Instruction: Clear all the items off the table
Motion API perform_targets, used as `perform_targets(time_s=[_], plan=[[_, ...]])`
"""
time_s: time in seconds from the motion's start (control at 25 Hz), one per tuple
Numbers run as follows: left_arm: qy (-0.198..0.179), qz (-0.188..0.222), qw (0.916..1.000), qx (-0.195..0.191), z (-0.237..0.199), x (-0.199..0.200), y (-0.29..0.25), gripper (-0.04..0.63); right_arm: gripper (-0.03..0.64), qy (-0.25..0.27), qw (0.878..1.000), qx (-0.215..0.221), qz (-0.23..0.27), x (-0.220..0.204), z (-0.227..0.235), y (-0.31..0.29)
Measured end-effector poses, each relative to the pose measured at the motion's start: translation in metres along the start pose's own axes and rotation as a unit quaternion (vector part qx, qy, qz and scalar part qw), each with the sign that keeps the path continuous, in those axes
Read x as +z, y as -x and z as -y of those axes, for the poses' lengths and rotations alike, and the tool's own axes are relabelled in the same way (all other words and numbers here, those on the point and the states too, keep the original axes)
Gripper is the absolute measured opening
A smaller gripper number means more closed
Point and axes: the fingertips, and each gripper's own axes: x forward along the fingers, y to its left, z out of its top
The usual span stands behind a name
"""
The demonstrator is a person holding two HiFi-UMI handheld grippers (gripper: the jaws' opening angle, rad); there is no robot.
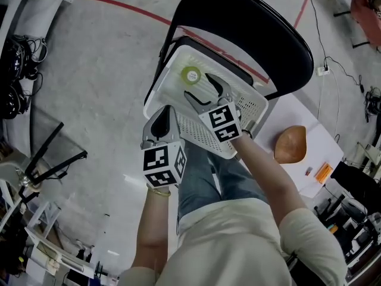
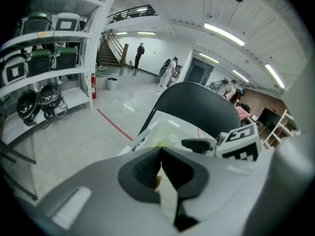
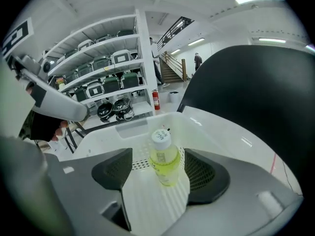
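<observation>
Tally, taken from the white basket point(image 1: 156, 95). We count one basket, on one black chair point(image 1: 256, 28). Inside the basket: one bottle point(image 3: 165, 159) of yellow-green drink. Right of the basket, one white table point(image 1: 324, 139) bearing one brown rounded object point(image 1: 290, 144), one orange item point(image 1: 323, 173) and one small dark item point(image 1: 308, 171).

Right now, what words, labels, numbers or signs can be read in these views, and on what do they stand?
No text here is readable.
Bottle cap: dark print, too blurred to read.
Bottle label: too small to read.
Marker cubes: black-and-white square patterns, no words.
</observation>
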Motion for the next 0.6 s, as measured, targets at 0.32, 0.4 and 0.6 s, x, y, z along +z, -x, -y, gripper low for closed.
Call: perform_targets(time_s=[0.32,0.4,0.6], plan=[[-0.005,0.004,1.0000,0.004,0.016,-0.006,0.021,0.009,0.295,0.007,1.000,-0.011,0.016,0.014,-0.005,0.045],[-0.004,0.003,1.0000,0.004,0.021,-0.008,0.026,0.009,0.273,0.007,1.000,-0.016,0.018,0.017,-0.005,0.059],[-0.007,-0.003,1.0000,0.001,0.032,-0.015,0.037,0.009,0.224,0.005,0.999,-0.026,0.021,0.019,-0.008,0.094]])
